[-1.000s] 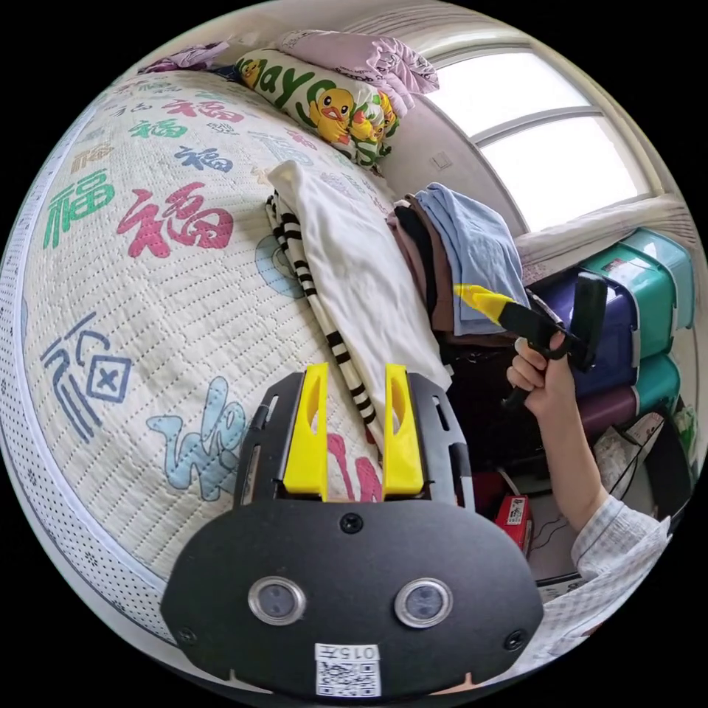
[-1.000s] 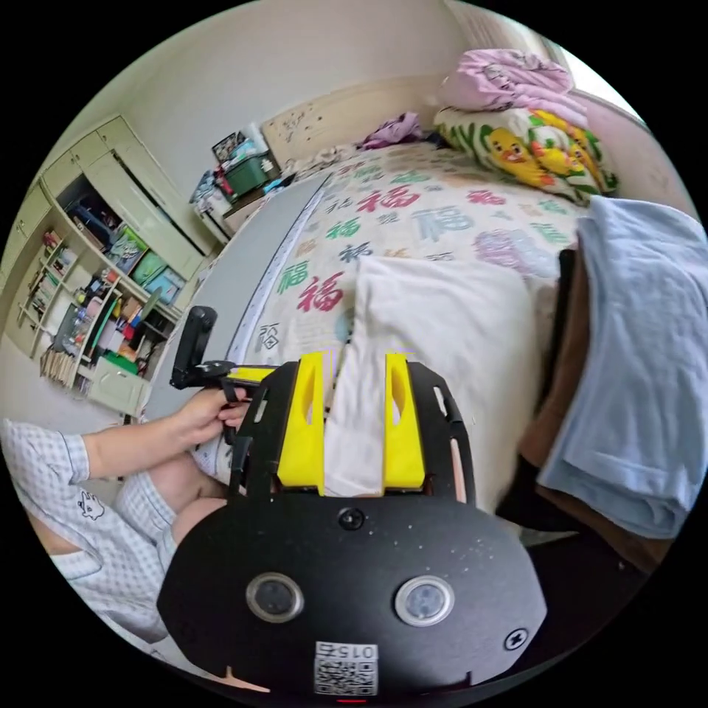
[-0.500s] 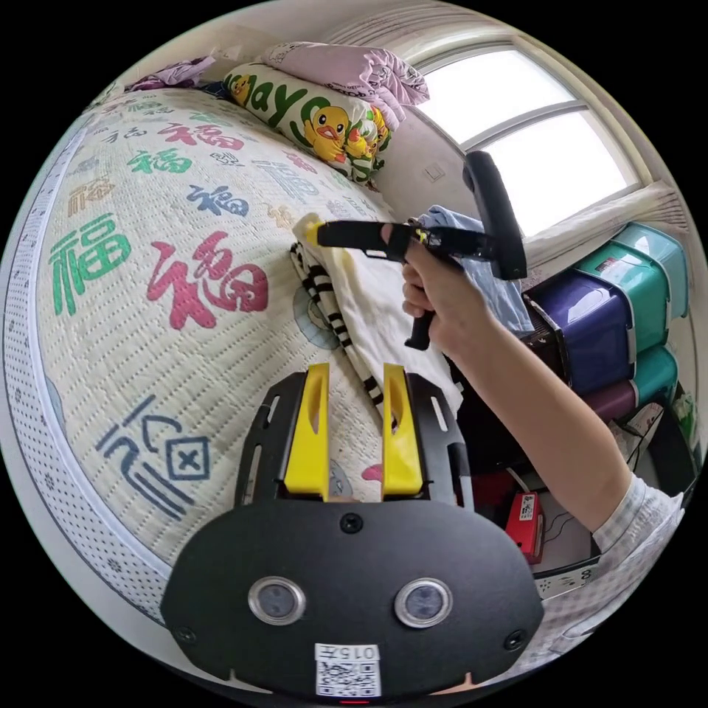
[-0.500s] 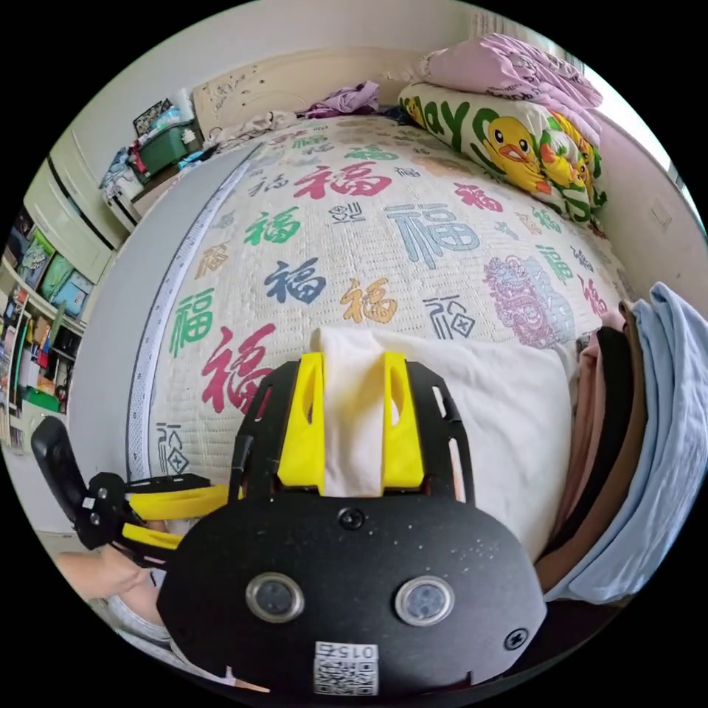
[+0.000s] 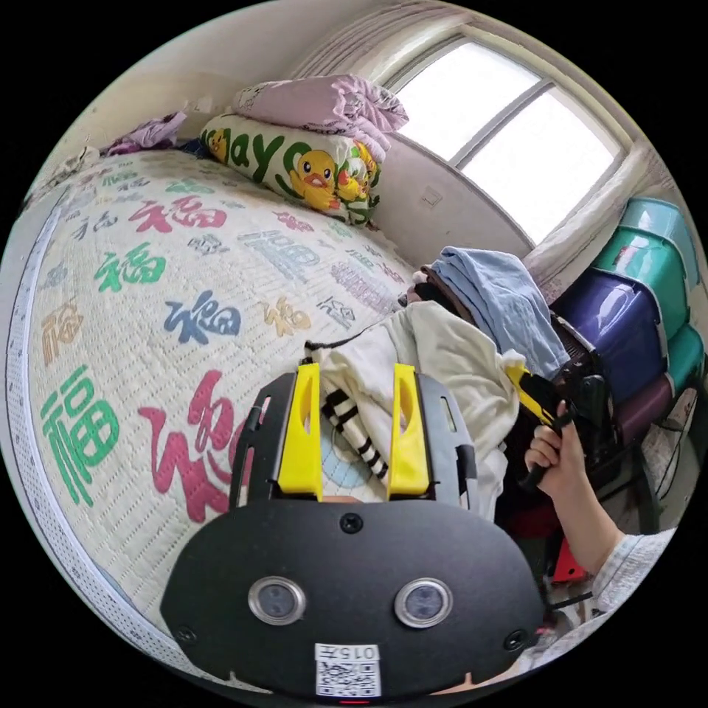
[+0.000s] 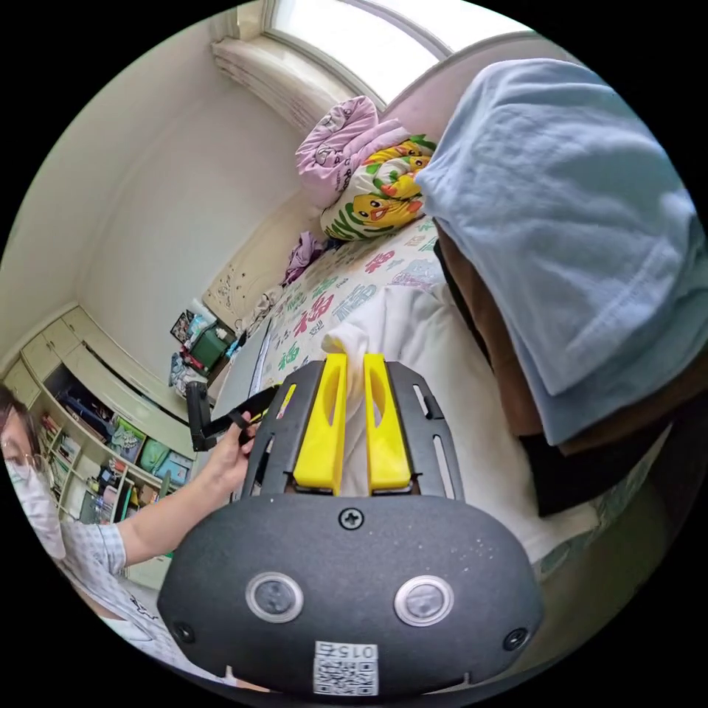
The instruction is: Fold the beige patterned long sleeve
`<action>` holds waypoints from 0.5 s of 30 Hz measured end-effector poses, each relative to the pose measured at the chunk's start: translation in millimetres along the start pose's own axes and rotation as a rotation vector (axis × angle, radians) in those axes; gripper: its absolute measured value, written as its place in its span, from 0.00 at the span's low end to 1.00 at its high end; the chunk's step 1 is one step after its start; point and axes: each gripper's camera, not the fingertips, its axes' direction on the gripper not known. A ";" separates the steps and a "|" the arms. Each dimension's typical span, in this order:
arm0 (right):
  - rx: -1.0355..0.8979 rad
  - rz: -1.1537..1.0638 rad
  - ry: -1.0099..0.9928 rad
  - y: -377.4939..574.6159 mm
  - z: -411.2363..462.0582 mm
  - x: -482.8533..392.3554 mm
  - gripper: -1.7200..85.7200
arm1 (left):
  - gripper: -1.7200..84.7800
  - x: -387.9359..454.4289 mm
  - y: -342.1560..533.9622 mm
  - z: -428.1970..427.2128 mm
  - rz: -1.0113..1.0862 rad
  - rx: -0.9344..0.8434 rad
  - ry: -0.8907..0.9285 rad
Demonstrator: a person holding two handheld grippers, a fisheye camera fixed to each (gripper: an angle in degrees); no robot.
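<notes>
The beige long sleeve point(image 5: 450, 361) lies rumpled near the bed's edge, and a black-and-white striped part point(image 5: 354, 428) shows under it. My left gripper point(image 5: 356, 372) hovers open over the striped part, with cloth lying between its jaws. The right gripper point(image 5: 520, 376), held in a hand, grips the garment's edge beside the clothes stack. In the right gripper view, my right gripper point(image 6: 354, 361) is shut on a bunched fold of the beige cloth point(image 6: 442, 383). The left gripper point(image 6: 254, 409) shows behind it in the person's hand.
A quilted bedspread point(image 5: 169, 295) with coloured characters covers the bed. A folded stack topped by a light blue piece point(image 6: 575, 221) sits right beside the garment. A duck-print pillow point(image 5: 295, 166) and pink bedding lie at the head. Plastic bins point(image 5: 627, 295) stand off the bed.
The right gripper left the garment's far corner, came back to the near edge and shut on the cloth. The flat garment is now rumpled. My left gripper moved over its striped edge.
</notes>
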 end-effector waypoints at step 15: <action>-0.030 -0.170 0.133 -26.6 -65.3 -55.3 0.07 | 0.04 70.4 31.4 -18.1 0.221 -0.027 -0.203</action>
